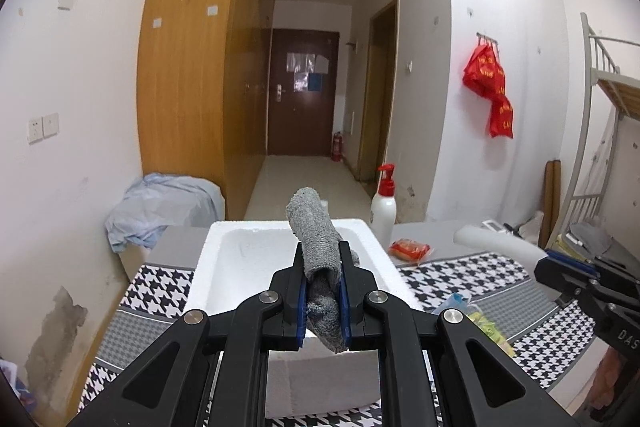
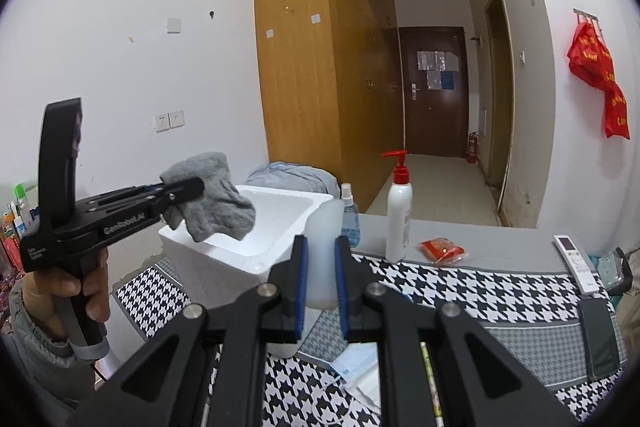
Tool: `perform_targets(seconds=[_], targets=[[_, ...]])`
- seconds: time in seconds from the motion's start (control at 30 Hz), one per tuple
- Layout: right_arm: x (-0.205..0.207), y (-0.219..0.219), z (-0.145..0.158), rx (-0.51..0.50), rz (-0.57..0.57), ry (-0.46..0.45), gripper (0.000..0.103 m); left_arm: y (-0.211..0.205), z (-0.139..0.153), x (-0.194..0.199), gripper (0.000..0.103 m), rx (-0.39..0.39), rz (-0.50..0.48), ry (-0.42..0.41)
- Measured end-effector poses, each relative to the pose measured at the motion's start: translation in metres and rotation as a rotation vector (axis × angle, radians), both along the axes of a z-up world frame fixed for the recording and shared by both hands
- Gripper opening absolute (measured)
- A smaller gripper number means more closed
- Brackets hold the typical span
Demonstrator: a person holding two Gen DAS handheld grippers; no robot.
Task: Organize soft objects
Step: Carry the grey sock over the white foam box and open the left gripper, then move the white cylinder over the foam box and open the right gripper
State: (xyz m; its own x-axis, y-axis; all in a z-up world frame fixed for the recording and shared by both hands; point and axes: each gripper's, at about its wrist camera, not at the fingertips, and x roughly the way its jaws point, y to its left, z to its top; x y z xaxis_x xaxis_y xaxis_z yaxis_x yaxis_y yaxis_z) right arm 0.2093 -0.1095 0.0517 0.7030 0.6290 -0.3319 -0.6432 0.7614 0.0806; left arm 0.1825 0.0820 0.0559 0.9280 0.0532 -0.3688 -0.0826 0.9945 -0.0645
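My left gripper [image 1: 322,247] is shut on a folded grey knitted cloth [image 1: 310,223] and holds it above the open white foam box [image 1: 216,233]. In the right wrist view a hand carries that gripper [image 2: 196,183], and the grey cloth [image 2: 216,203] hangs over the foam box's [image 2: 288,193] near left corner. My right gripper [image 2: 320,241] is shut on a white translucent cylinder [image 2: 322,267], just right of the box. The left wrist view shows the right gripper [image 1: 548,261] and its white cylinder [image 1: 492,241] at the far right.
On the houndstooth tablecloth [image 2: 460,291] stand a red-pump lotion bottle [image 2: 399,219] and a blue spray bottle [image 2: 350,223]. A red packet [image 2: 440,251], remote [image 2: 574,261], phone [image 2: 600,339] and face mask [image 2: 352,363] lie there. Pale blue fabric [image 1: 160,207] is heaped behind the box.
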Motion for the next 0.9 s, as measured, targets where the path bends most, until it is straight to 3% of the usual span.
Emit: perform_targets(seconds=[0.2, 0.67, 0.73, 0.8, 0.87, 0.9], targets=[[0.008, 0.004, -0.002, -0.003, -0.008, 0.009, 0.016, 0.006, -0.01, 0.026, 0.013, -0.001, -0.02, 0.076], [0.023, 0.014, -0.005, -0.023, -0.037, 0.038, 0.016, 0.016, -0.024, 0.046, 0.017, -0.002, -0.016, 0.134], [0.024, 0.015, -0.005, -0.026, -0.037, 0.041, 0.016, 0.018, -0.024, 0.045, 0.027, -0.01, -0.016, 0.132], [0.025, 0.017, -0.005, -0.026, -0.039, 0.045, 0.016, 0.019, -0.023, 0.043, 0.059, -0.017, -0.015, 0.116], [0.026, 0.018, -0.005, -0.029, -0.041, 0.046, 0.016, 0.022, -0.021, 0.04, 0.071, -0.019, -0.007, 0.096], [0.027, 0.019, -0.005, -0.03, -0.042, 0.047, 0.016, 0.023, -0.019, 0.037, 0.072, -0.021, -0.006, 0.086]])
